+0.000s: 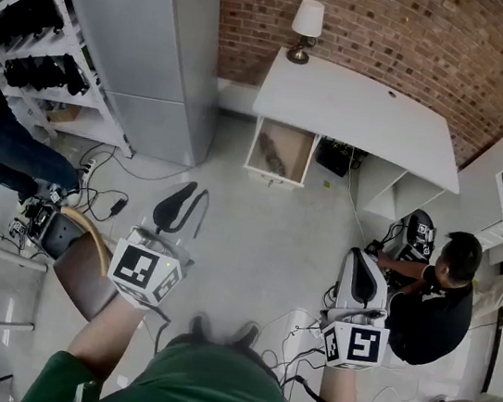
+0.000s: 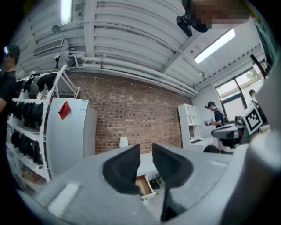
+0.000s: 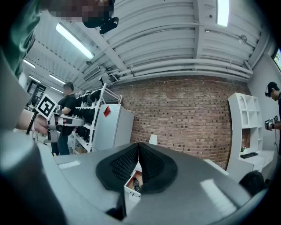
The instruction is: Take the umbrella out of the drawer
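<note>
The white desk (image 1: pixel 359 108) stands against the brick wall, across the floor from me. Its drawer (image 1: pixel 280 153) is pulled open, and a dark folded umbrella (image 1: pixel 273 159) lies inside. My left gripper (image 1: pixel 186 197) and right gripper (image 1: pixel 360 258) are both held level and far short of the desk, with nothing in them. In the left gripper view the left gripper (image 2: pixel 146 149) is shut with only a thin slit between its tips, and the drawer (image 2: pixel 142 184) shows below. In the right gripper view the right gripper (image 3: pixel 138 147) has its pads pressed together above the drawer (image 3: pixel 132 193) and the umbrella (image 3: pixel 135 184).
A tall grey cabinet (image 1: pixel 154 40) stands left of the desk, with shelving (image 1: pixel 41 42) beyond it. A lamp (image 1: pixel 306 26) sits on the desk's far edge. A person in black (image 1: pixel 435 288) sits at my right. Cables (image 1: pixel 107 197) trail over the floor at left.
</note>
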`<state>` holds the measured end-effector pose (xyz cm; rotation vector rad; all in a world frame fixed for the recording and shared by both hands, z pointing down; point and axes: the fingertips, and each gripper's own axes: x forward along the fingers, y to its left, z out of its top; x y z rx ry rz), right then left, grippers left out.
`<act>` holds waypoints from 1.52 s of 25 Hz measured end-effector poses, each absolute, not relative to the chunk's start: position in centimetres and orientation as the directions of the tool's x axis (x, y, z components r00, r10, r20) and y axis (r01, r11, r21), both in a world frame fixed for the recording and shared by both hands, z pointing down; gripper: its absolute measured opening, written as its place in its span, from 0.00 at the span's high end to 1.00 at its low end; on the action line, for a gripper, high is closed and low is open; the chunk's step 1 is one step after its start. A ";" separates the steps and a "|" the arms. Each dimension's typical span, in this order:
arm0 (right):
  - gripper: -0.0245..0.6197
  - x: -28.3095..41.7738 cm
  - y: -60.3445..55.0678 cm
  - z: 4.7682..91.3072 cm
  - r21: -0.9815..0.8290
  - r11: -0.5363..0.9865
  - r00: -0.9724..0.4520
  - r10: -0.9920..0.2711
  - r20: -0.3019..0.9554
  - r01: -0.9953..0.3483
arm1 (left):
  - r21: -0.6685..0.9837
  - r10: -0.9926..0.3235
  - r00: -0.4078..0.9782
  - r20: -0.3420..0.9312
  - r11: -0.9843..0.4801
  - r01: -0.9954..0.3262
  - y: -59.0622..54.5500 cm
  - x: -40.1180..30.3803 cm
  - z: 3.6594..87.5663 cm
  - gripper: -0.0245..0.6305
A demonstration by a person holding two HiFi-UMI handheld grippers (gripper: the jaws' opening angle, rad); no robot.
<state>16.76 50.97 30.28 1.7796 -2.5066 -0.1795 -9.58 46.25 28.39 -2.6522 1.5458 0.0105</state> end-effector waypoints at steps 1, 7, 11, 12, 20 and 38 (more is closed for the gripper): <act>0.96 17.0 51.1 30.3 0.128 0.326 -0.331 -0.944 -0.017 -0.937 | -0.056 -0.870 0.491 -0.041 -0.489 -0.871 46.3 -9.4 28.4 0.84; 0.96 18.7 51.1 30.2 0.120 0.339 -0.344 -0.939 -0.022 -0.933 | -0.059 -0.879 0.476 -0.036 -0.474 -0.879 46.4 -8.0 28.4 0.84; 0.96 20.4 50.7 30.4 0.091 0.344 -0.348 -0.937 -0.033 -0.935 | -0.067 -0.889 0.455 -0.042 -0.452 -0.889 46.2 -7.2 28.2 0.84; 0.96 20.9 50.5 30.5 0.078 0.340 -0.344 -0.938 -0.034 -0.937 | -0.069 -0.894 0.446 -0.046 -0.443 -0.894 46.1 -7.2 28.1 0.84; 0.63 26.4 48.8 31.6 0.000 0.286 -0.286 -0.958 -0.012 -0.958 | -0.078 -0.937 0.346 -0.057 -0.341 -0.937 45.9 -7.6 27.9 0.72; 0.61 23.5 37.8 35.3 0.012 0.300 -0.297 -0.950 0.096 -0.954 | -0.028 -0.955 0.294 0.045 -0.296 -0.955 36.3 -12.5 33.7 0.63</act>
